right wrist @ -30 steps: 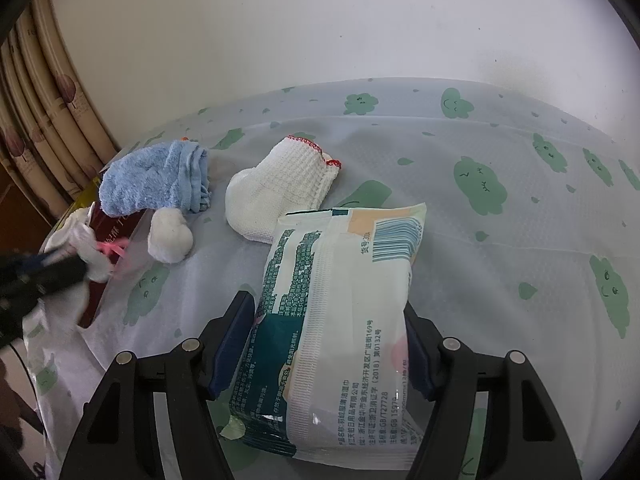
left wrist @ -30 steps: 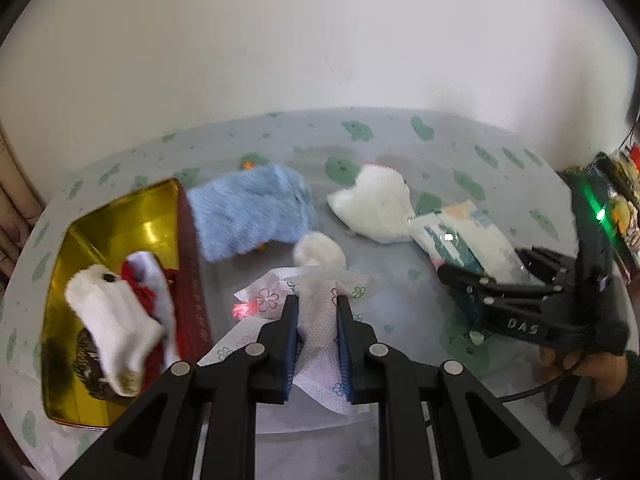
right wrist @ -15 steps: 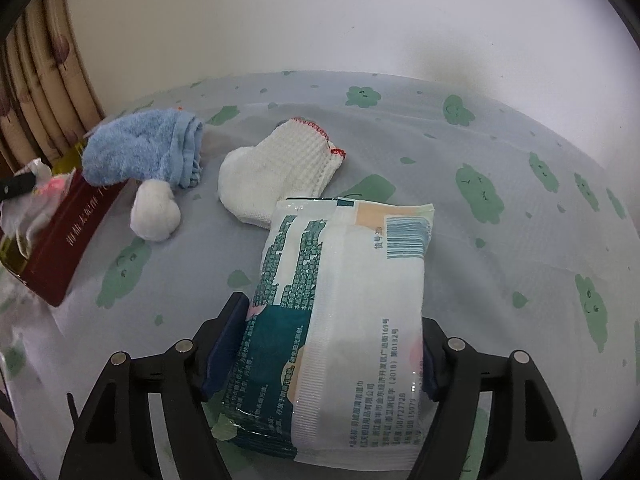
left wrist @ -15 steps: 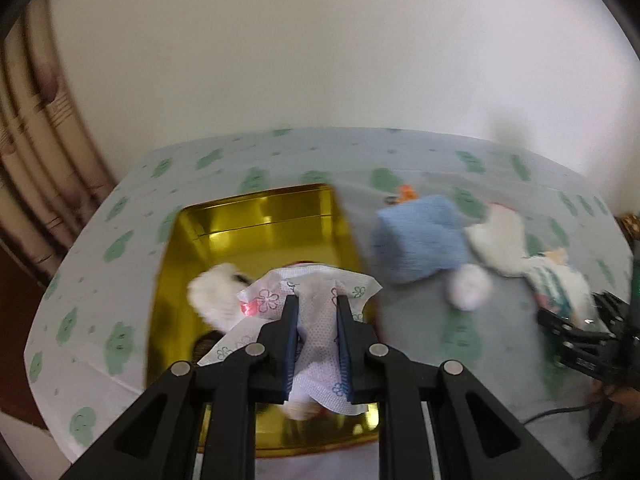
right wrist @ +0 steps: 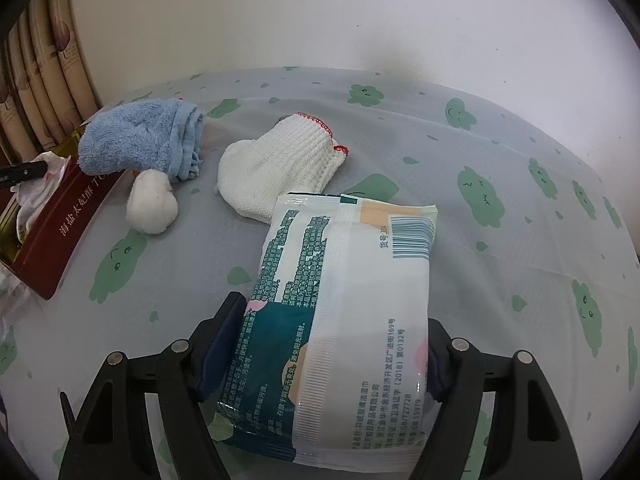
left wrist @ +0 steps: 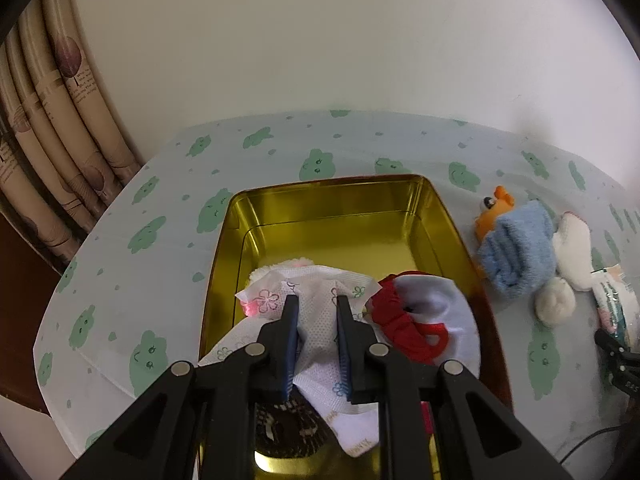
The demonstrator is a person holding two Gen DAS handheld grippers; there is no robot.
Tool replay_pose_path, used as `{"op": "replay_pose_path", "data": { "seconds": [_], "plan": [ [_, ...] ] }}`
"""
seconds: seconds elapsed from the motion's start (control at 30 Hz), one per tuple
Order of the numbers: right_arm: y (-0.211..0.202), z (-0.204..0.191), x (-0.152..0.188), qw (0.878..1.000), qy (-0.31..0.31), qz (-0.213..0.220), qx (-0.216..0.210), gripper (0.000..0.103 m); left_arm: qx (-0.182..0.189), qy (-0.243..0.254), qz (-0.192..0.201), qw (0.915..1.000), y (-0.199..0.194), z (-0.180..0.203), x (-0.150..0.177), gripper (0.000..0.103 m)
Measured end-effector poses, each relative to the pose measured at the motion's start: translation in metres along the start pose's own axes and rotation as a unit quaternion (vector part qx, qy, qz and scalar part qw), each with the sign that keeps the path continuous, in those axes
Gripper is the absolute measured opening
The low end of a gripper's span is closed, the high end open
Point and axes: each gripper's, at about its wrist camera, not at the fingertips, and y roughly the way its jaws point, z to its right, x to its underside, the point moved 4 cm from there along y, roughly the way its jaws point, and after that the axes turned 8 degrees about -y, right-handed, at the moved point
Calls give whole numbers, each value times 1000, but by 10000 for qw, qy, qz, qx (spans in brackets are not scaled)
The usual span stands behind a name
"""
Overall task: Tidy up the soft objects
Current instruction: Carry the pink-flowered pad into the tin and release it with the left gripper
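Note:
My left gripper (left wrist: 314,308) is shut on a white flower-print pouch (left wrist: 316,320) and holds it over the gold tin (left wrist: 320,216). A red and white sock (left wrist: 420,320) and a fluffy white toy (left wrist: 276,270) lie in the tin. My right gripper (right wrist: 332,344) is shut on a wet-wipes pack (right wrist: 344,312) just above the table. On the cloth lie a blue towel (right wrist: 144,140), a white ball (right wrist: 152,204) and a white knit sock (right wrist: 276,172). An orange plush (left wrist: 494,212) peeks out behind the towel.
The table has a pale cloth with green cloud prints (right wrist: 500,160). The tin's red outer wall (right wrist: 60,232) is at the left of the right wrist view. A patterned curtain (left wrist: 44,128) hangs at the far left. A white wall stands behind the table.
My left gripper has swung left with the pouch, from over the cloth to over the gold tin. My right gripper has kept the wipes pack and shifted slightly.

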Motion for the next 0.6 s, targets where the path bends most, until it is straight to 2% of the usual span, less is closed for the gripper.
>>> {"op": "replay_pose_path", "data": {
  "seconds": [0.4,0.5,0.6],
  "plan": [
    [0,0,0,10000,-1,0,4,73,-68,28,-28,10000,14,1,-6,18],
    [0,0,0,10000,-2,0,7,73,-126,51,-30,9999,15,0,-8,23],
    [0,-1,0,10000,-4,0,9,73,-274,59,-19,9996,16,-1,-11,42]
  ]
}}
